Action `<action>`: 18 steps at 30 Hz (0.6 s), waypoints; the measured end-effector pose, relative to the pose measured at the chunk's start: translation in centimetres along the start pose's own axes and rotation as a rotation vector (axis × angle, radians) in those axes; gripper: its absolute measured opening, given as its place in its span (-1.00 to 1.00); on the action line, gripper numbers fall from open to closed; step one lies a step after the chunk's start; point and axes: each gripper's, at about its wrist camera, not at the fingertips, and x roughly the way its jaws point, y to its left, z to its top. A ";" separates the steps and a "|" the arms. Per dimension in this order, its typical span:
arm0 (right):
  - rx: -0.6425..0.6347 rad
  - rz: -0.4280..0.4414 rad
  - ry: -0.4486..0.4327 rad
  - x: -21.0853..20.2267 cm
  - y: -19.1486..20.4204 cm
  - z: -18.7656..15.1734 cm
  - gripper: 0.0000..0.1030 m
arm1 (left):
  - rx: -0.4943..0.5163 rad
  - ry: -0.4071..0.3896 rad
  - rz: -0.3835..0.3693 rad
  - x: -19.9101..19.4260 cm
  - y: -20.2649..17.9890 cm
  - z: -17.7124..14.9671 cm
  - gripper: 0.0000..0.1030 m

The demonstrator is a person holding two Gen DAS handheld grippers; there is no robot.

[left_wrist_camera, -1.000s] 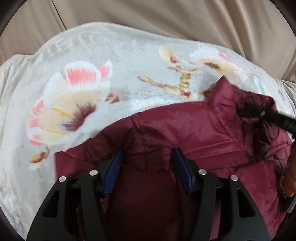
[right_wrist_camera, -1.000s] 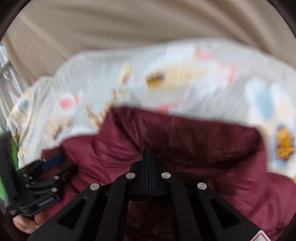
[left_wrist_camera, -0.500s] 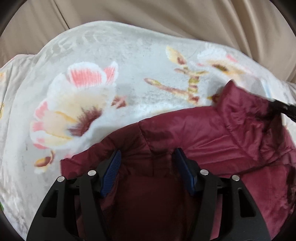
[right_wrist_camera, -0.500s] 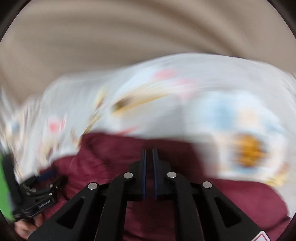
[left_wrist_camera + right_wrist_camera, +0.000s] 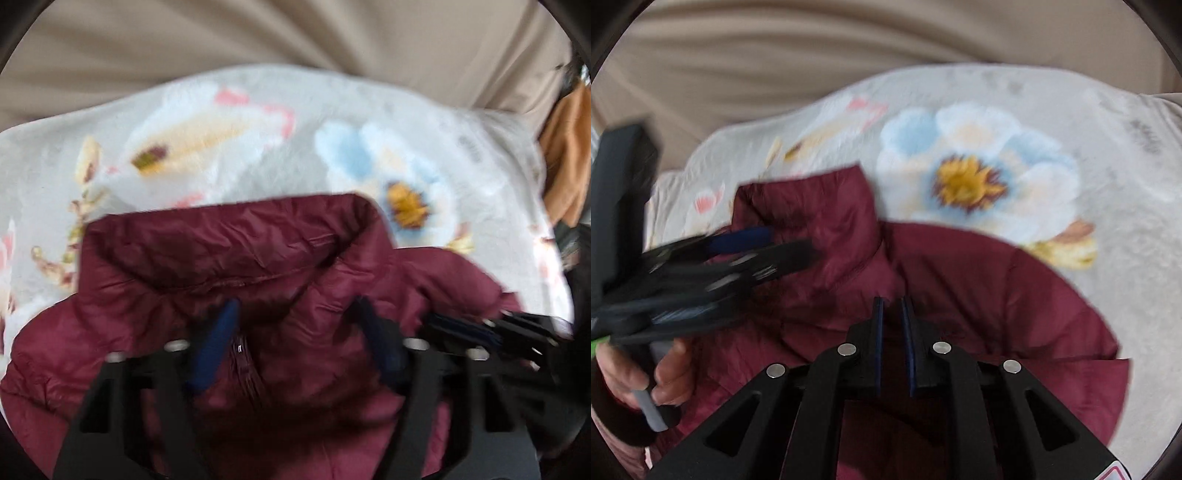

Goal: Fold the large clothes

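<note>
1. Two grippers work over one maroon puffer jacket [image 5: 236, 266], which lies on a floral blanket [image 5: 258, 147] spread over what looks like a bed, collar [image 5: 229, 236] towards the far edge.
2. The left gripper [image 5: 295, 332] stands half spread and its jaws are closing, with jacket fabric just below the collar between the blue pads [image 5: 218, 339]; whether they press on it yet I cannot tell through the blur.
3. The right gripper [image 5: 892, 332] has a narrow gap and its jaws are opening; nothing is visibly pinched.
4. Risk: the slick, puffy shell could slip from a shallow bite, so the fold springs back.
5. Risk: the grippers sit close together, so they could knock into each other.
6. Against a second earlier, the left view has swung from the pink flower to the collar and the blue flower [image 5: 388, 177].
7. The right gripper was then pressed together.
</note>
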 end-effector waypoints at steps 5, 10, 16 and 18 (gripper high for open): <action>0.070 -0.071 -0.018 1.0 -3.5 -0.8 -1.00 | -0.017 -0.018 0.040 1.1 0.9 -0.2 -0.13; 0.109 -0.104 -0.075 -1.3 -2.6 -0.4 -0.84 | -0.068 -0.032 0.014 0.8 2.0 0.4 -0.15; -0.036 -0.021 0.032 3.1 3.2 2.3 -0.90 | -0.070 -0.032 0.019 0.9 1.9 0.4 -0.16; -0.005 -0.036 0.038 4.7 2.1 3.3 -1.00 | -0.092 -0.039 0.004 0.1 3.0 0.5 -0.16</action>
